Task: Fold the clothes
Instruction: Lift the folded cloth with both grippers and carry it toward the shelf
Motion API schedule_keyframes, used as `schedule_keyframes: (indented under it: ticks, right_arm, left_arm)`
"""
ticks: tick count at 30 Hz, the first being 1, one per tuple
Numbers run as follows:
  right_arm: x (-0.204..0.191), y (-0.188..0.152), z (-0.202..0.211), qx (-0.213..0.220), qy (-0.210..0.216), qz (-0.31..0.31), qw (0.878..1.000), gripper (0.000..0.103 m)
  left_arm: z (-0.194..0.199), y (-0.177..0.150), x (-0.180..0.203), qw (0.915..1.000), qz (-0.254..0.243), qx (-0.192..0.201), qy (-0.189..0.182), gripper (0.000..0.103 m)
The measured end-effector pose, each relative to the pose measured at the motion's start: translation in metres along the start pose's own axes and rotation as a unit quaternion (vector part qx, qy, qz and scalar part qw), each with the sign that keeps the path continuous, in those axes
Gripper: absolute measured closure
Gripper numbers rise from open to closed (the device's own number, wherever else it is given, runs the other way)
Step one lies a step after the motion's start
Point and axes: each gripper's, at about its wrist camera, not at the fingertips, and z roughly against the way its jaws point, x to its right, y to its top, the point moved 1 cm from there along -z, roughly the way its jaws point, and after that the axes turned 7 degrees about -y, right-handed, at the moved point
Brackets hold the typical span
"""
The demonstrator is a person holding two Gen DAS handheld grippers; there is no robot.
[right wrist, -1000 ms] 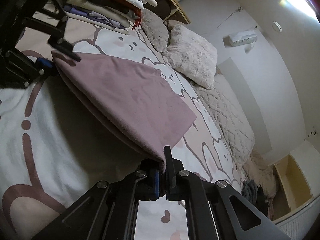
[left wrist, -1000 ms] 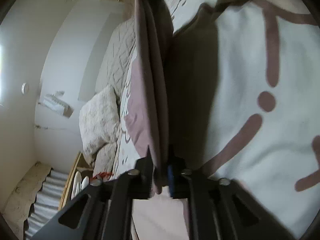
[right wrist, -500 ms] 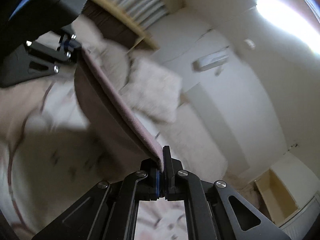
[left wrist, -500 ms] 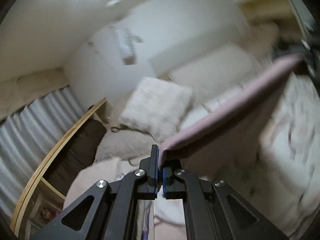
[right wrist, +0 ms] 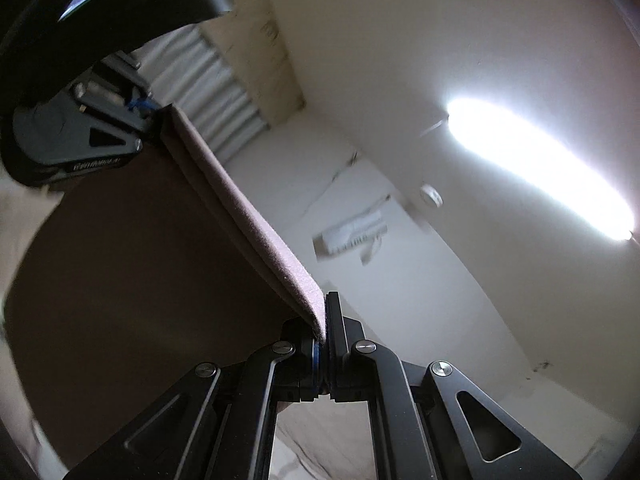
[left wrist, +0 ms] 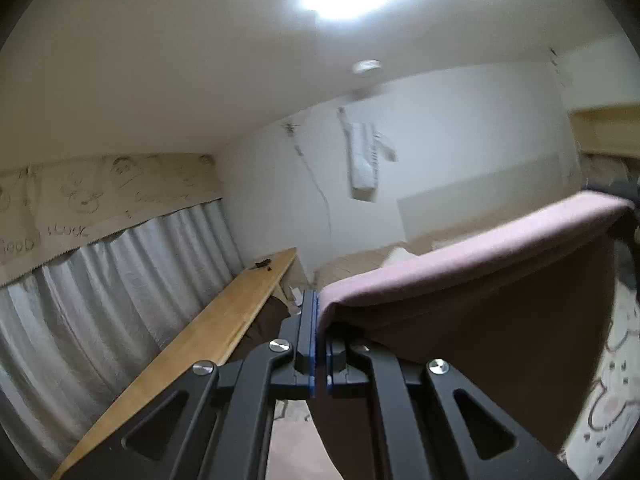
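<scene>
Two black two-finger grippers hold a folded dusty-pink fabric garment aloft between them, its top edge stretched taut and the rest hanging below in shadow. The left gripper is clamped tight on one upper corner; the right gripper is closed just as firmly on the opposite corner, with no gap showing between its pads. In the right wrist view the left gripper appears at the far end of the cloth, partly hidden behind a dark curved edge. The garment's lower hem is cut off by the frame and its shape cannot be made out. Behind it, the pale patterned bedsheet shows only as a sliver. A white wall-mounted air conditioner is blurred, beside the silver pleated curtain.
</scene>
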Motion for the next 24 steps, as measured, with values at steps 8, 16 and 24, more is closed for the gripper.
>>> schedule_keyframes:
  ticks: [8, 16, 24]
  right_arm:
    - [-0.077, 0.063, -0.093, 0.018, 0.027, -0.021, 0.999, 0.100]
    - [-0.168, 0.091, -0.189, 0.012, 0.041, -0.011, 0.999, 0.100]
    - [-0.224, 0.103, -0.221, 0.020, 0.043, 0.004, 0.999, 0.100]
  left_arm:
    - [-0.089, -0.014, -0.097, 0.9970, 0.069, -0.010, 0.033, 0.099]
    - [-0.185, -0.043, -0.155, 0.9930, 0.088, -0.037, 0.071, 0.099]
    - [-0.228, -0.079, -0.181, 0.9881, 0.120, -0.049, 0.082, 0.099]
